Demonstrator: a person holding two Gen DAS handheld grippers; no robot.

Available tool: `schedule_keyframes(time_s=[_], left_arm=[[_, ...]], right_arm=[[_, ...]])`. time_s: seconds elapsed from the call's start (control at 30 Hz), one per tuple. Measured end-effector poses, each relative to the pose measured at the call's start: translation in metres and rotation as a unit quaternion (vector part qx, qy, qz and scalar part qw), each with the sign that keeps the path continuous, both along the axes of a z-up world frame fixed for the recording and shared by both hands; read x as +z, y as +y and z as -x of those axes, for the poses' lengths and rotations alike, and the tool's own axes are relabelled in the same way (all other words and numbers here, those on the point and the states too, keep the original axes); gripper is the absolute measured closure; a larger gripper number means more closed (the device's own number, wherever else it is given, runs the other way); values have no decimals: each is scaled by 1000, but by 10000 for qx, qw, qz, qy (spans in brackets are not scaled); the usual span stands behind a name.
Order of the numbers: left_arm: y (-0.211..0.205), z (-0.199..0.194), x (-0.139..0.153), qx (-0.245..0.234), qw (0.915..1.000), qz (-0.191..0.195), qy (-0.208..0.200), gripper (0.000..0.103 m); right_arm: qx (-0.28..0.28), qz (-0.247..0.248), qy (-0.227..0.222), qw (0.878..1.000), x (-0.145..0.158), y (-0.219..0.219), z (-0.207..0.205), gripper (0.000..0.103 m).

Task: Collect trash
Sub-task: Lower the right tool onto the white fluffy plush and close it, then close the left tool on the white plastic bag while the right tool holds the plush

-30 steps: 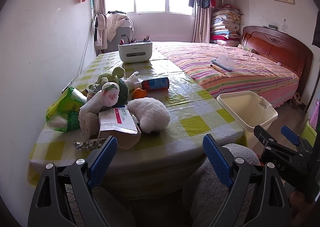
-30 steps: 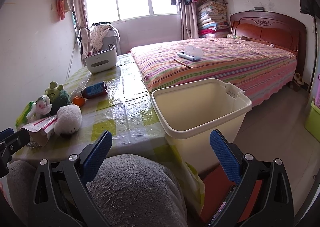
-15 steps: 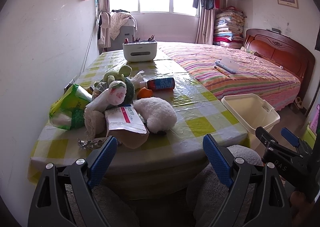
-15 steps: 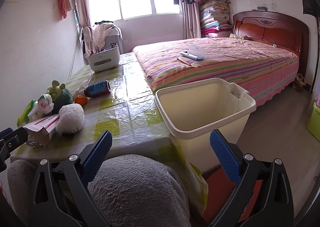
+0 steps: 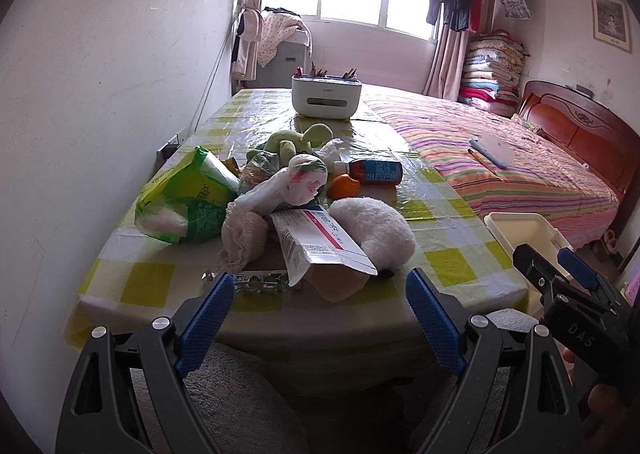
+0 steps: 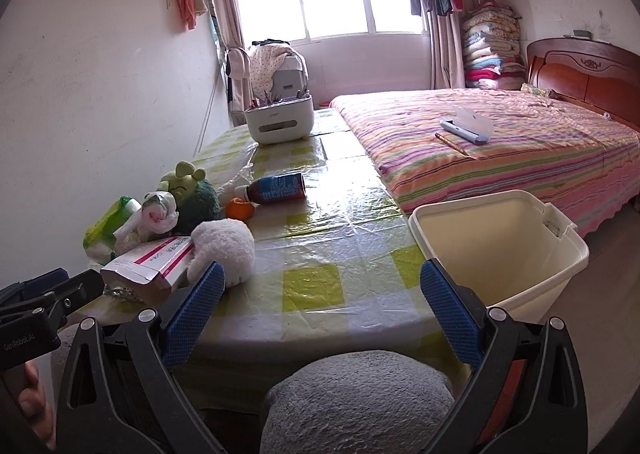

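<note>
We hold both grippers at the near edge of the table (image 5: 448, 238), jaws spread wide and empty: the left gripper (image 5: 320, 318) faces the trash pile, the right gripper (image 6: 320, 306) the bare checked cloth. In the pile a torn box (image 5: 316, 242) lies against a white plush (image 5: 376, 230), with a foil strip (image 5: 256, 280) just before it. The bin (image 6: 500, 250) stands beside the table's right edge.

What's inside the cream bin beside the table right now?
The cream bin looks empty: its bare inner walls and far side show, with no trash in view. The near rim hides the very bottom, so that part cannot be confirmed.
</note>
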State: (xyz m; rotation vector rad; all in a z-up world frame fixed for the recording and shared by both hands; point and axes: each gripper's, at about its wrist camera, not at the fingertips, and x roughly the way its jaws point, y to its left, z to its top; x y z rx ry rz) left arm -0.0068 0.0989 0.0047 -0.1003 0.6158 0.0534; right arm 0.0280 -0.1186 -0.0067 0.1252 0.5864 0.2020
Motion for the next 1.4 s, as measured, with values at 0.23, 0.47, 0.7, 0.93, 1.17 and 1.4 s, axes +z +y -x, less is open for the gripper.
schedule_keyframes(time_s=[0.23, 0.47, 0.7, 0.93, 1.17, 1.4], left_arm=[[37, -7, 5, 396, 9990, 202, -83, 18], [62, -23, 10, 582, 9977, 297, -156, 18], [69, -30, 5, 602, 9971, 402, -239, 18], [66, -37, 5, 563, 9976, 306, -276, 18], [60, -52, 11, 459, 9982, 126, -378, 18], [49, -70, 9, 319, 9987, -180, -364, 18]], right_arm=[[595, -33, 132, 9981, 2, 33, -32, 6], [1096, 47, 591, 9922, -12, 68, -73, 6], [1363, 171, 827, 9871, -26, 88, -98, 6], [1487, 402, 1077, 9822, -41, 103, -121, 9], [1768, 357, 1363, 9741, -58, 110, -129, 44], [1701, 482, 1081, 9783, -54, 109, -122, 57]])
